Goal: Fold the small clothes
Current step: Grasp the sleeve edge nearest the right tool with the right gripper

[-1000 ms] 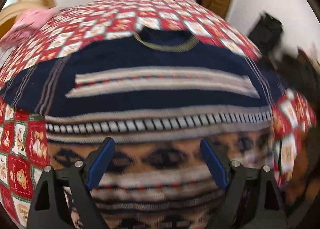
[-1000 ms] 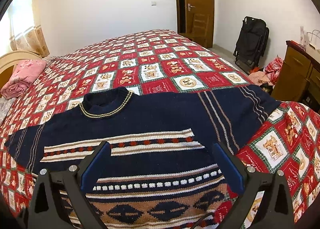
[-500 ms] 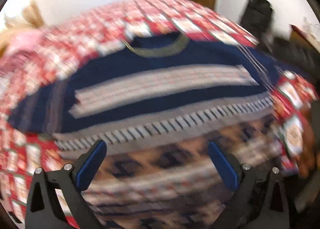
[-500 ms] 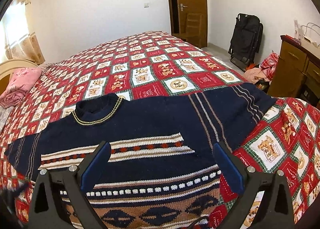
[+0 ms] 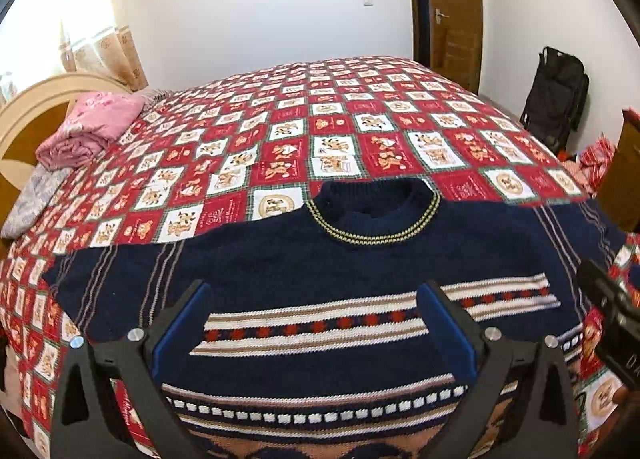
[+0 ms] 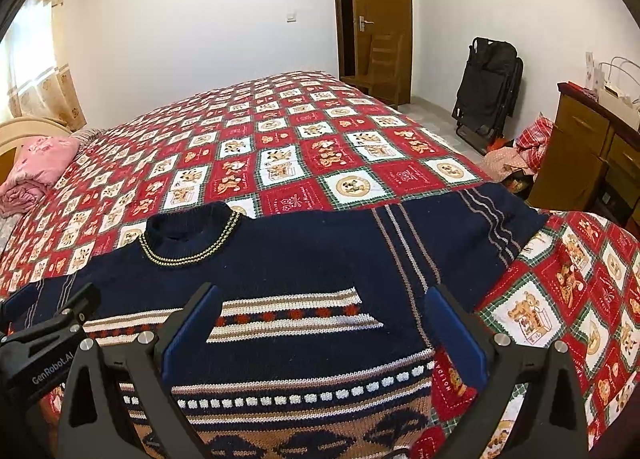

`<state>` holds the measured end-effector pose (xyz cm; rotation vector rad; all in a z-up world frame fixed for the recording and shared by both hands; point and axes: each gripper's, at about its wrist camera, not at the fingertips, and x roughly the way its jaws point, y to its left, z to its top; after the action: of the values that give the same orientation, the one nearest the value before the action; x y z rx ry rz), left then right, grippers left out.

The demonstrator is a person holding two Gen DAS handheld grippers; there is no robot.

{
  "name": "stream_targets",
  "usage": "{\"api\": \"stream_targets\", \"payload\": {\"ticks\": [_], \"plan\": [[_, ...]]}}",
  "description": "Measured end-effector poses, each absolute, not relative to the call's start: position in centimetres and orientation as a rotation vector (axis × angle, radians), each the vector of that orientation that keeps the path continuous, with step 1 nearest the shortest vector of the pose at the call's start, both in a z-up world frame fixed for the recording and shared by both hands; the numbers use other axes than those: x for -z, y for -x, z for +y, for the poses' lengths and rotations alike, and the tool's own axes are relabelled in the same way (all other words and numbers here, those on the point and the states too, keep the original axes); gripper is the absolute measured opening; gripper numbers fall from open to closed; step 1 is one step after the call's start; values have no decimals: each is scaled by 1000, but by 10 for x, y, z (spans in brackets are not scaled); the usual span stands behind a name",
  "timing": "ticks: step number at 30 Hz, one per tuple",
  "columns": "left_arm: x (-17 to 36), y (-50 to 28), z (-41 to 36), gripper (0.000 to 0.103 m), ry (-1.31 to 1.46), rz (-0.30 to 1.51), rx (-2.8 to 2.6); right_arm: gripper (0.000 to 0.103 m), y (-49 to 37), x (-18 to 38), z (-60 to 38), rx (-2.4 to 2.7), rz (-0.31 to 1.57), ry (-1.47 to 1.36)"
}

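1. Zero folds so far: the sweater (image 5: 360, 259) is lying flat and face-up along the near edge of the bed (image 5: 320, 131), both sleeves spread out toward the side edges, so every fold is still ahead of you.
2. Your left gripper (image 5: 316, 323) has its fingers spread wide with nothing between them; same for your right gripper (image 6: 320, 323), fingers released and just hanging over the sweater's chest.
3. Readable text: "GenRobot.AI" on the left gripper's body in the right wrist view, and what looks like "HOLIDAY" on a quilt patch (image 6: 452, 383) by the hem.
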<state>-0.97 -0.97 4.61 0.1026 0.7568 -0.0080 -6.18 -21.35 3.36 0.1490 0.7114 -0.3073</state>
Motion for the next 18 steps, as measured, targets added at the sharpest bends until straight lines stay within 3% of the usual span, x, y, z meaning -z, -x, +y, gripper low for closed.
{"api": "stream_targets", "payload": {"ticks": [10, 18], "plan": [[-48, 9, -18, 103, -94, 721, 19, 102, 56, -30, -233, 346, 726, -148], [-59, 13, -20, 103, -46, 607, 113, 102, 54, -33, -337, 502, 708, -181]]}}
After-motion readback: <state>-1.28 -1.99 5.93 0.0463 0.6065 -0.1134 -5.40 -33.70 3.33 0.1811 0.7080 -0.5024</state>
